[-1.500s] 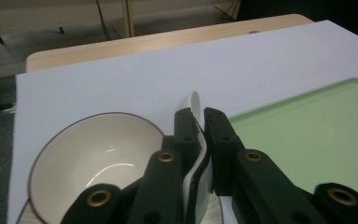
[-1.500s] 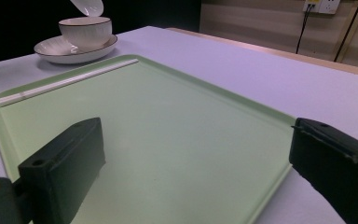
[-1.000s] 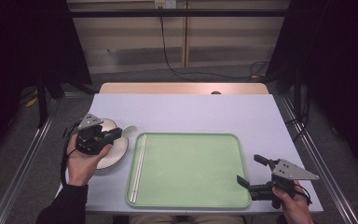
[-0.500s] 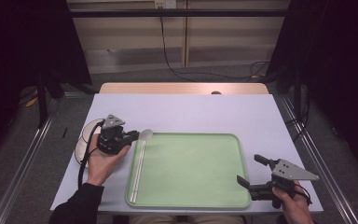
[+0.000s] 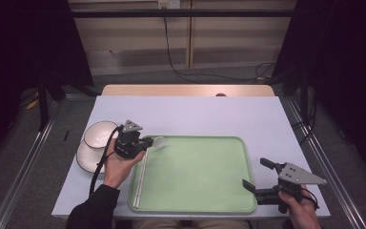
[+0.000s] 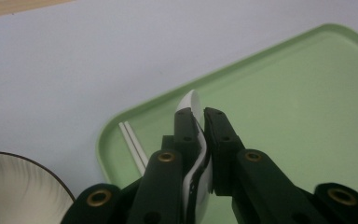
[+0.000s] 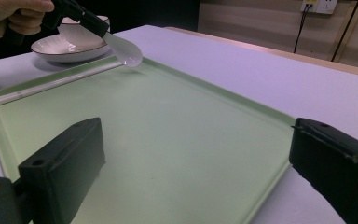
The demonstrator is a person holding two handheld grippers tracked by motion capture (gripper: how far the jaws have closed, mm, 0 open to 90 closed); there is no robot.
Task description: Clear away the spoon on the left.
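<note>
From the high view, the left hand-held gripper sits at the upper left corner of the flat pale green plastic tray, gripped from below by the person's left hand, whose dark-sleeved forearm rises from the lower edge. Its jaws point to the right, level with the bench, and pinch the handle of a white ceramic soup spoon, whose bowl pokes out over the tray's rim. A pair of white chopsticks lies inside the tray along its left edge. Left of the hand, a white ceramic bowl stands on a white saucer. The right hand-held gripper rests at the tray's lower right corner in the right hand, jaws spread wide and empty, aimed left across the tray.

In the left gripper view, the two black jaws are clamped on the spoon, which stands on edge between them above the tray's corner, the chopsticks just to the left.

In the right gripper view, the jaws stand far apart with nothing between them, low over the tray. Beyond, the spoon slopes down toward the tray's far corner, just above it, with the chopsticks lying below and the bowl behind.
</note>
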